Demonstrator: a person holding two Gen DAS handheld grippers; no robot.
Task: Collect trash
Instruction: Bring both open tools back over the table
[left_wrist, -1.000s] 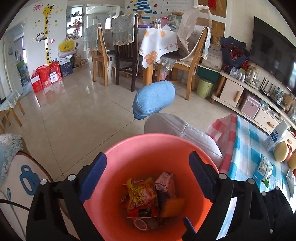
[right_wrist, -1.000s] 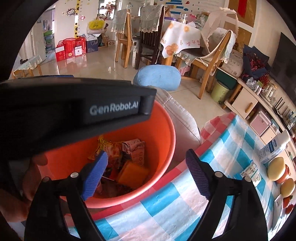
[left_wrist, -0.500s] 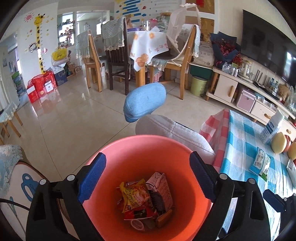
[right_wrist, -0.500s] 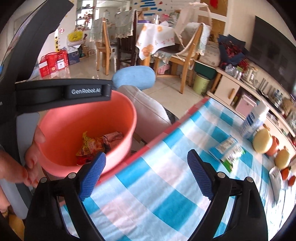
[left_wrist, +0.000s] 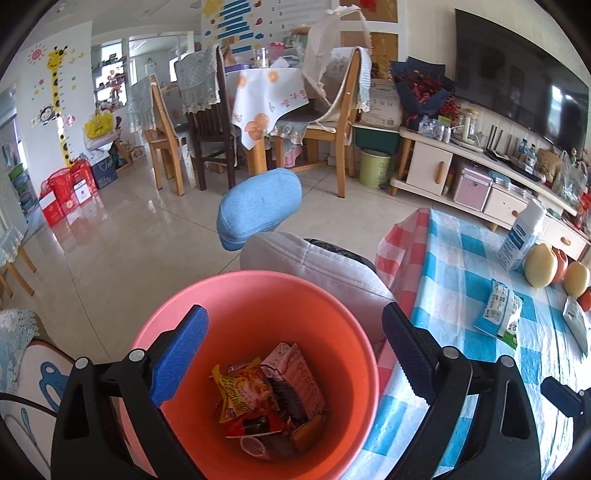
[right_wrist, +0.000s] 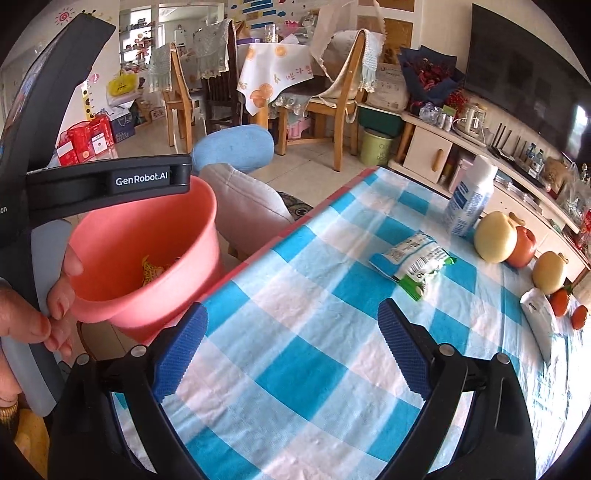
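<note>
While its blue-padded fingers stand wide apart with nothing between them, the right gripper (right_wrist: 291, 350) hangs over the near part of the table (right_wrist: 295, 369), which wears a blue-and-white check cloth. Ahead of it, toward the far right of the table, a white-and-green snack packet (right_wrist: 413, 260) lies flat, its long axis running from the near right to the far left, green crimped end nearer the gripper and no other object on the cloth between the two. Beyond the packet stand a white-and-blue carton (right_wrist: 469, 199) near the far edge, then yellow and red fruit (right_wrist: 496, 238) along the right side, and a white wrapper (right_wrist: 541, 317) by the right edge.

The left gripper (left_wrist: 293, 350) is likewise spread wide, gripping nothing, poised above the mouth of a pink bucket (left_wrist: 258, 291). The bucket sits just off the table's left edge, beside the red-checked overhang of the cloth. Inside it lie a yellow crisp packet (left_wrist: 243, 391), a pink carton (left_wrist: 299, 376), a red wrapper and other scraps. Behind the bucket is a grey cushion with a blue headrest (left_wrist: 258, 206), then open tiled floor (left_wrist: 122, 236)
</note>
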